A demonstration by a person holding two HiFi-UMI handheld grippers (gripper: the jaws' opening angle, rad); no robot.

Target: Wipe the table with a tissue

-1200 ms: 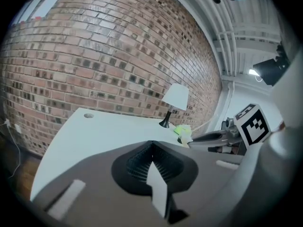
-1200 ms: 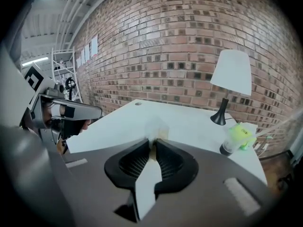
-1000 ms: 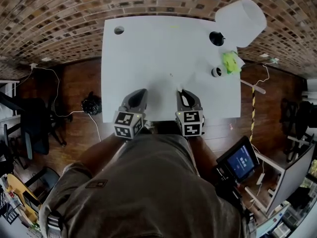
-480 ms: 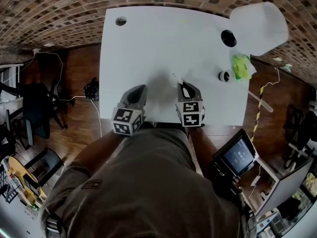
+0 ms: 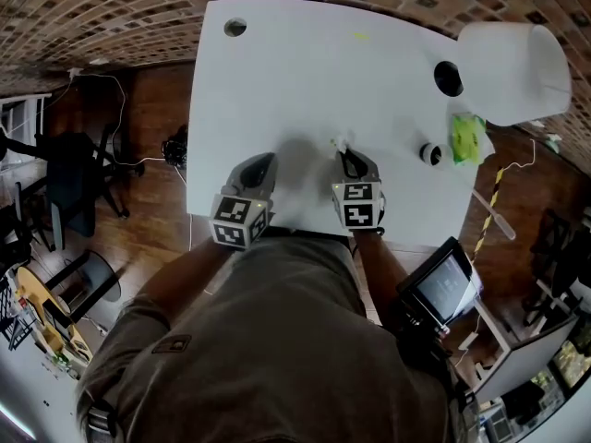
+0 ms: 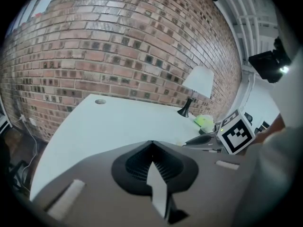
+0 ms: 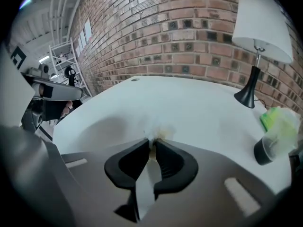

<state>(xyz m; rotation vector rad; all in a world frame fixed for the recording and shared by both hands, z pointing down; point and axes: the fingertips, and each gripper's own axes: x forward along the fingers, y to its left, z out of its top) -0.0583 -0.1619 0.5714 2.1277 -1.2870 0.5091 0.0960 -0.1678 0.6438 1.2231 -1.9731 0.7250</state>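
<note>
Here, you lean over the white rectangular table [image 5: 305, 72] with a gripper in each hand, both near its front edge. Your right gripper [image 5: 343, 155] is clenched on a small crumpled white tissue [image 5: 338, 142], which sticks out just past the jaw tips. In the right gripper view the wad [image 7: 158, 132] sits pinched between the black pads of that gripper [image 7: 152, 143], low over the tabletop. Whether it touches the surface cannot be told.

Your left gripper [image 5: 261, 161] lies beside the right one, apart from it, also pointing across the table. In the left gripper view its jaws [image 6: 151, 143] are pressed together with nothing between them.

At the far right corner stands a lamp with a white shade and a black base [image 5: 512, 58]. Just in front of it lie a lime-green and white packet [image 5: 466, 138] and a small black round cup [image 5: 430, 153], close together near the table's right edge. A round grey hole [image 5: 235, 28] marks the far left corner. A red brick wall [image 7: 189, 27] rises behind the table.
</note>
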